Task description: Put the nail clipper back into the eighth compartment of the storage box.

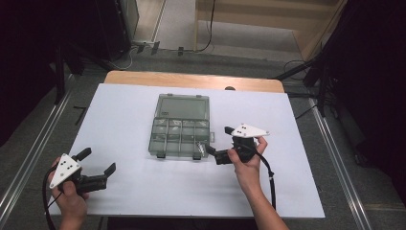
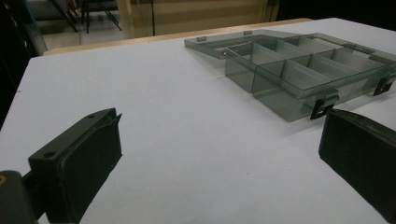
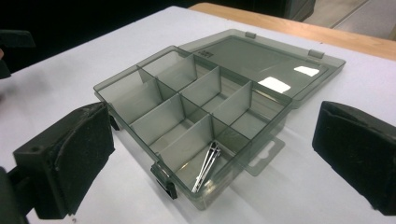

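A smoky translucent compartment box [image 1: 179, 129] lies open at the middle of the white table top, its lid [image 1: 183, 106] flat behind it. In the right gripper view, a few thin silvery metal pieces [image 3: 208, 165] rest in the near corner compartment of the box [image 3: 196, 107]. My right gripper [image 1: 219, 139] is just right of the box's front right corner and stands open, with nothing between its jaws [image 3: 212, 140]. My left gripper [image 1: 99, 160] is open and empty at the front left, well away from the box [image 2: 289, 70].
The white sheet [image 1: 143, 191] covers a wooden table whose bare edge [image 1: 191, 79] shows at the back. Metal rails [image 1: 33, 148] run along both sides, and dark stands and cables sit on the floor beyond. A black cable [image 1: 270, 177] trails from the right gripper.
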Action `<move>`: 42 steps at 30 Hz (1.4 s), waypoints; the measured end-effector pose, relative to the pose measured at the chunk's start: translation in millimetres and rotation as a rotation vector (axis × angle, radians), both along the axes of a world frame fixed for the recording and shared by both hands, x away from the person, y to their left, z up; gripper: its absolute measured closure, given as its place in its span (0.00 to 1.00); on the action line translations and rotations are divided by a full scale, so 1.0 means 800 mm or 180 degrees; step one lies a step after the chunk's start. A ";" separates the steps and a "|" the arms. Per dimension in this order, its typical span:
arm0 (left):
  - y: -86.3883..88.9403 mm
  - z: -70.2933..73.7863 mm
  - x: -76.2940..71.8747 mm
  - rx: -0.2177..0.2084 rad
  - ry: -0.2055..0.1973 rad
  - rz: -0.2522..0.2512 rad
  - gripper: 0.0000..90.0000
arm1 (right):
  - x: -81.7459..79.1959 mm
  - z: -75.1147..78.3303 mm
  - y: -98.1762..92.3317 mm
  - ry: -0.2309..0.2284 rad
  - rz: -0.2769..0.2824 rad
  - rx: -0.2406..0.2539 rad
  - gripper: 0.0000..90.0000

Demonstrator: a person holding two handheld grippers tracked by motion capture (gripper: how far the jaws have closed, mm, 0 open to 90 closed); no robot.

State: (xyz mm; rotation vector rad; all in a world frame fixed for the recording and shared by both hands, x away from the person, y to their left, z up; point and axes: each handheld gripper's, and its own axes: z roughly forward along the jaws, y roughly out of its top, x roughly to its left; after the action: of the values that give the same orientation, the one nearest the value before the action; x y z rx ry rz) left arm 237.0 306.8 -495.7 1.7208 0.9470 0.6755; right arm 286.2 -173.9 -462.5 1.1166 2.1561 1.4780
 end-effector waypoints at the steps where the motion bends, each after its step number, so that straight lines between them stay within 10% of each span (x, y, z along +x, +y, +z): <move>1: 0.000 0.000 0.000 0.0003 0.0002 -0.0005 0.00 | -0.002 0.001 -0.003 -0.0003 -0.0027 -0.0005 0.00; 42: 0.002 0.000 -0.001 -0.0066 0.0011 0.0081 0.00 | -0.071 -0.004 -0.134 -0.0168 -0.0680 0.0093 0.00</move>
State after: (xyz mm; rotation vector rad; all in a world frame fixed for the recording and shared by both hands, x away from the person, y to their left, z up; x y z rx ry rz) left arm 236.1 308.1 -495.8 1.6947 0.9764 0.6774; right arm 229.8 -280.9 -465.8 1.2594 1.9186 1.4302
